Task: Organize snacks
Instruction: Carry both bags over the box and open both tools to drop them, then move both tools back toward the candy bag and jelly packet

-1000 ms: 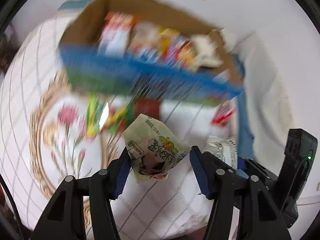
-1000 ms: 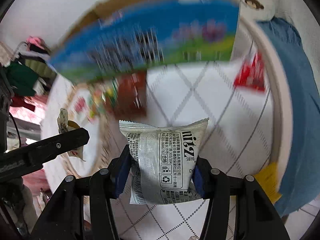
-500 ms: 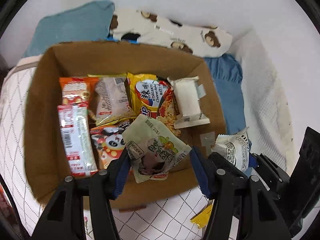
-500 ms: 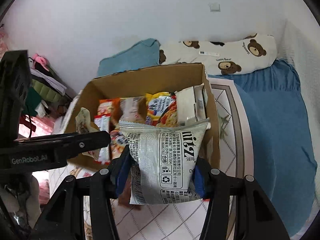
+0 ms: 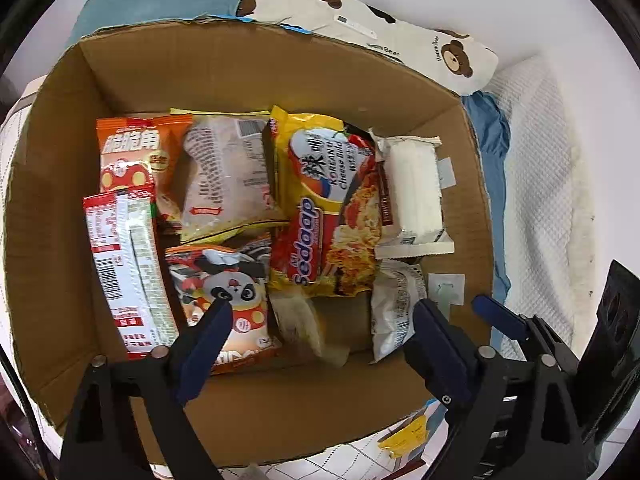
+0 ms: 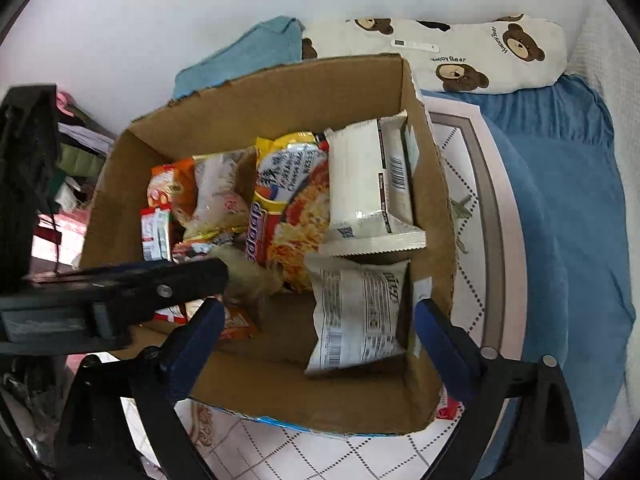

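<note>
Grey snack packet (image 6: pixel 360 312) (in the box (image 6: pixel 280 92)) loose between opening right fingers (image 6: pixel 440 336)

- Bear-print pillow (image 6: pixel 472 54), cream with brown bear faces and "Happy Bear" lettering, lies against the white wall (image 6: pixel 160 8).
- Small white slim device (image 6: pixel 414 45) rests on top of the pillow; type cannot be told.
- Teal cloth (image 6: pixel 248 54) bunched just beside the pillow's left end.
- Blue blanket (image 6: pixel 568 200) spread to the right.
- White textured cover (image 5: pixel 540 184) beyond the blanket in the left wrist view.
- White mat (image 6: pixel 472 216) with dotted diamond lines and grey border.
- Pile of clothes (image 6: pixel 76 156) at far left, blurred.
</note>
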### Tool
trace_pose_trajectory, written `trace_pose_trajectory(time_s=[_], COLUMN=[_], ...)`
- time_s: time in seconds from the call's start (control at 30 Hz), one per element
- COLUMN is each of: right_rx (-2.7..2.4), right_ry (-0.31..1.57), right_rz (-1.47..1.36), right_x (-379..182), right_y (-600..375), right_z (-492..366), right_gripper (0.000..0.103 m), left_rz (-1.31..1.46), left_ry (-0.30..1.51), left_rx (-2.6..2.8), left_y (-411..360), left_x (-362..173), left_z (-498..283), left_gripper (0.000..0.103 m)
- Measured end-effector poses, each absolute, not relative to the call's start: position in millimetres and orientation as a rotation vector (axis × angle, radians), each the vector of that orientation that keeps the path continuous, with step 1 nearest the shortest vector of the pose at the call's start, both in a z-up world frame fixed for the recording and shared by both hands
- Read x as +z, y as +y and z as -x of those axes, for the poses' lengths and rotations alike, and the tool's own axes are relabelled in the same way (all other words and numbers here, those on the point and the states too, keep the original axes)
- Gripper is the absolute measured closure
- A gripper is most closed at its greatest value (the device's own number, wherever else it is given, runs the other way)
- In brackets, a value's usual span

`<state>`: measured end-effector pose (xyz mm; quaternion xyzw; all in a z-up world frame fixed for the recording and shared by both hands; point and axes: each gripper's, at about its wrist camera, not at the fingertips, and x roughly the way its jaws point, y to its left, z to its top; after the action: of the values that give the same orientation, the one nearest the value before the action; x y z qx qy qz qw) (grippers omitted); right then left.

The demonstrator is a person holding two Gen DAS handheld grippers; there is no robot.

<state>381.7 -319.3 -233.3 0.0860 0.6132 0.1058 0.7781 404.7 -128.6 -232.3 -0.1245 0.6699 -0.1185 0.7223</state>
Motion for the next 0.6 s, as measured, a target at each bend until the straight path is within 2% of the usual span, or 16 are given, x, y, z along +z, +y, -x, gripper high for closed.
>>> trace_pose_trajectory(time_s=[0.2, 0.6], right_rx=[0.189, 0.133], right_ry=[1.325, 1.273], right_rz=[-0.143, -0.131], right_x=[-233, -229], right_y=[-315, -306], right_z=[-378, -361], right_gripper=[0.005, 0.004], left_rz=[0.26, 0.088], left_ry=[1.443, 1.254], left_rx=[-0.227, -0.005], left_y=[-120, -81], left_x=[-224, -205], left_z=[-398, -363], left_gripper=[0.008, 0.008])
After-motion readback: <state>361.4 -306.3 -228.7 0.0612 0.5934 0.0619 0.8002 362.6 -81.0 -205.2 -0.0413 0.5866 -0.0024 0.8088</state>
